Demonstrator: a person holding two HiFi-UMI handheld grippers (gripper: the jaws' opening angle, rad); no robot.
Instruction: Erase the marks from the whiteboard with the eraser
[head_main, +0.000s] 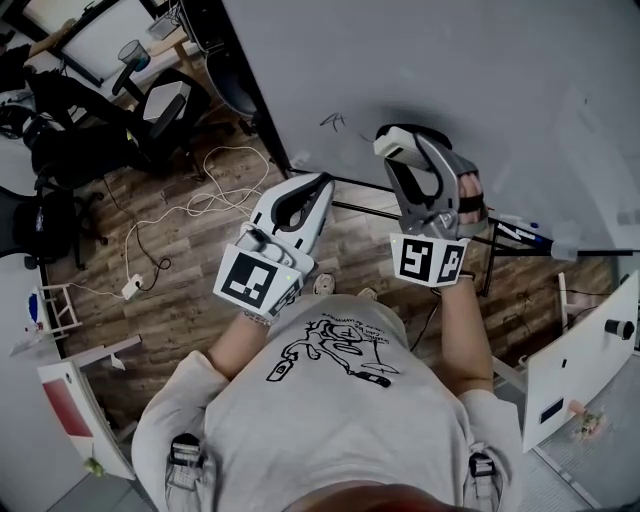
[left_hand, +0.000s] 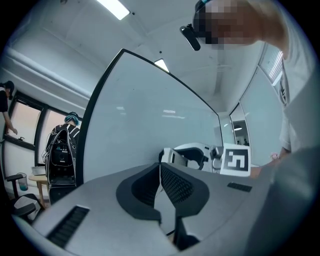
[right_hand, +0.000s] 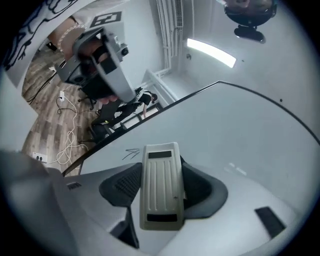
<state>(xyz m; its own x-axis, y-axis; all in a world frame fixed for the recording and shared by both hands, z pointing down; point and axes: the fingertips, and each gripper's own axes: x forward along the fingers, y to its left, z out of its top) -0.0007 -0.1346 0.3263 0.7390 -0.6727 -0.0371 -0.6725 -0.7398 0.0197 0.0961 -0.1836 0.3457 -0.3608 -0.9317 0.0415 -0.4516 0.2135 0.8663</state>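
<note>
Eraser (right_hand: 161, 192) is clamped in the right gripper (head_main: 410, 142), jaws closed on its two long sides at about mid-length. The ribbed pale back faces the gripper's camera.

Position relative to the mark (head_main: 333, 121): the eraser sits near it, off to its right in the head view, not over it. In the right gripper view the mark (right_hand: 131, 153) lies just past the eraser's far end, slightly left. Cannot tell whether the eraser's face touches the whiteboard (head_main: 450, 70). Only this one small black scribble is visible on the board.

Left gripper (left_hand: 160, 172): jaws together at the tips, nothing between them. It hangs below the mark, clear of the board.

Handling (judgement): the eraser looks light, with a stiff moulded plastic shell. The ribs should help against slipping. The wiping face is not in view and is presumably soft. The side grip at mid-length looks right because it leaves the face free. Pressure should be kept flat, since an uneven push could twist the eraser in the jaws.

Mark not yet wiped.
</note>
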